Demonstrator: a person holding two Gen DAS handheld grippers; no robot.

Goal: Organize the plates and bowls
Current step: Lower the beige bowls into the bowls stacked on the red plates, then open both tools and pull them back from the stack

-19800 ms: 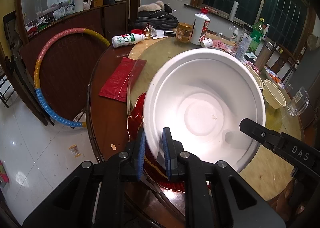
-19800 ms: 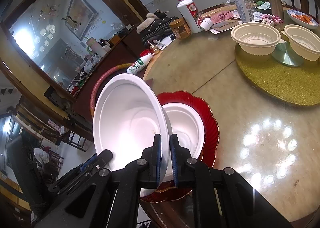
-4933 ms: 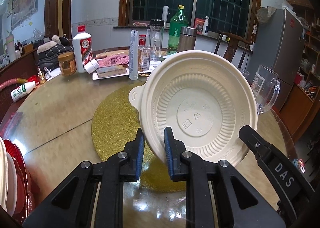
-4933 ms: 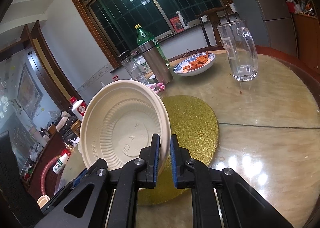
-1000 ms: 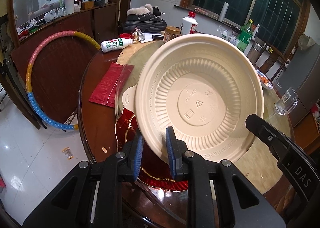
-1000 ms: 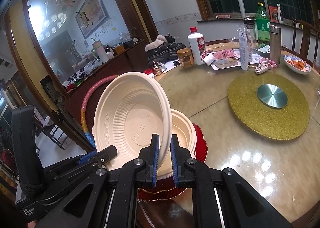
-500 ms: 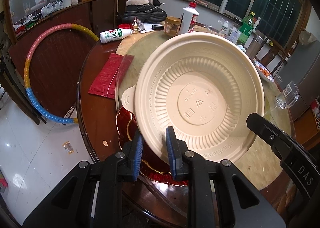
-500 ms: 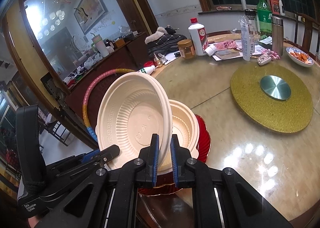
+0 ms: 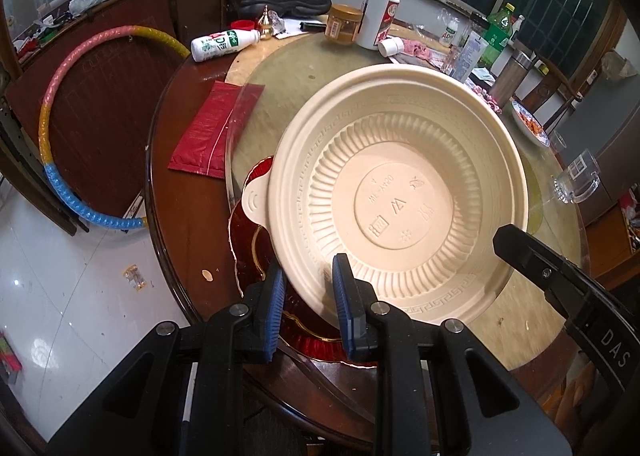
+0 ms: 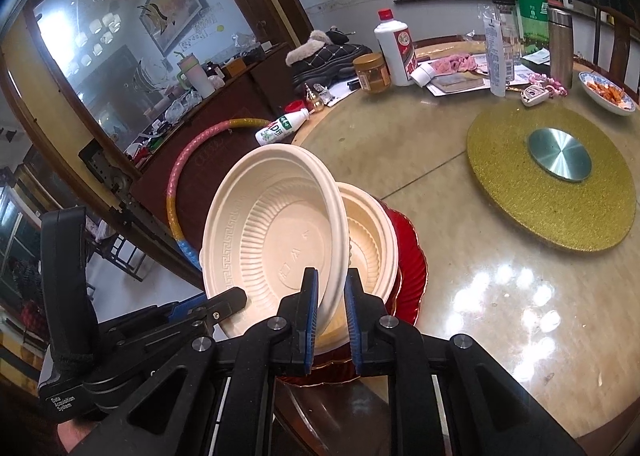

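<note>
Lowered, tilted cream bowl seemingly just above stacked bowl.

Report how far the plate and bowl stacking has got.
Done: a cream bowl already sits nested on the red plate at the table's near edge. In hand: the left gripper and right gripper both clamp the rim of a second cream bowl, tilted above that stack. Left: lowering it into the stacked bowl and releasing. The gold turntable carries no bowls.

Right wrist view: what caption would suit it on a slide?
Both grippers, right and left, hold a cream bowl tilted above stacked bowls on a red plate.
</note>
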